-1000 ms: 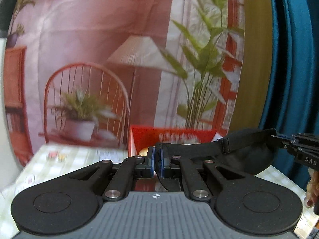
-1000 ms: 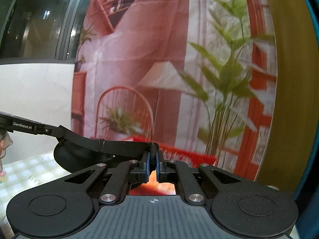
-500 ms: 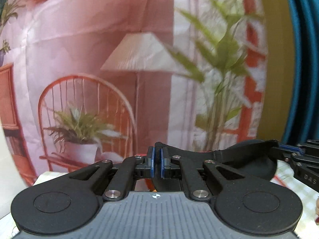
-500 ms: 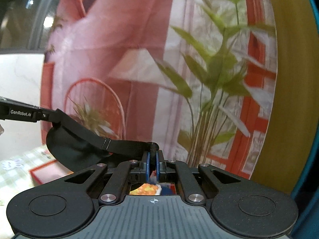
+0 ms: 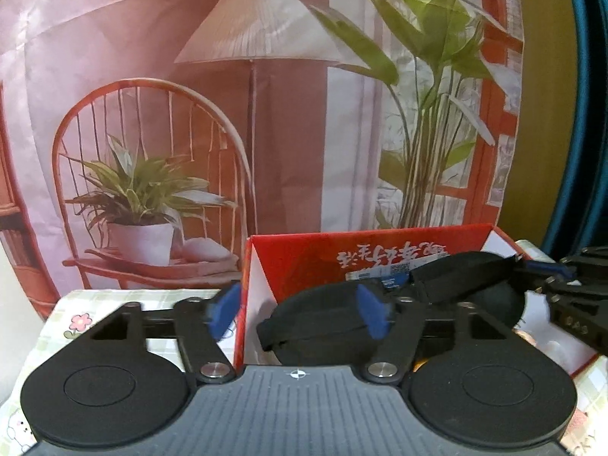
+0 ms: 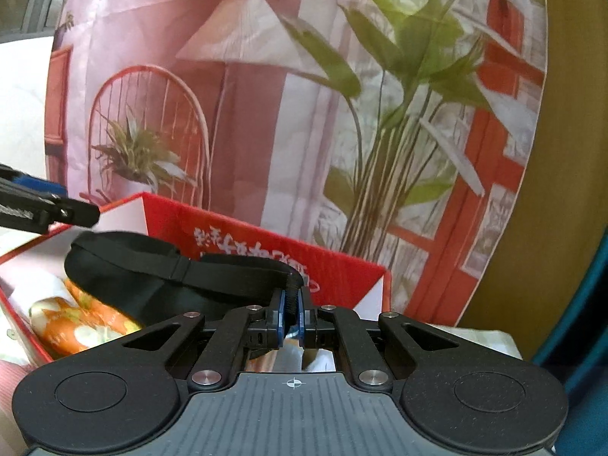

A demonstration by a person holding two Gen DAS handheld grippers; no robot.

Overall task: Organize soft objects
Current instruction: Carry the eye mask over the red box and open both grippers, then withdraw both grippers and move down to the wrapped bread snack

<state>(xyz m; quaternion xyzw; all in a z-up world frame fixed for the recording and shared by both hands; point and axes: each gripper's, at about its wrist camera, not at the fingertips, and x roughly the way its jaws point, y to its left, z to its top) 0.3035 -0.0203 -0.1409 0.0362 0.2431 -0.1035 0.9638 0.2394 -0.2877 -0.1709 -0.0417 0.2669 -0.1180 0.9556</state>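
A black sleep mask point(image 5: 319, 315) with an elastic strap hangs over the open red box point(image 5: 364, 245). My left gripper point(image 5: 298, 309) is open, its blue pads apart on either side of the mask's left end. My right gripper point(image 6: 290, 313) is shut on the mask's strap point(image 6: 235, 275); it shows at the right edge of the left wrist view point(image 5: 570, 292). In the right wrist view the mask point(image 6: 125, 266) droops into the red box point(image 6: 342, 269) above an orange and white patterned cloth point(image 6: 76, 323).
The box stands on a table with a pale green checked cloth point(image 5: 106, 304). A printed backdrop of a chair, lamp and plants point(image 5: 235, 114) rises just behind the box. A blue curtain point(image 5: 585, 114) hangs at the right.
My left gripper has opened and let go of the mask. Both grippers have dropped toward the red box, and the mask now sags into it, held only by my right gripper.
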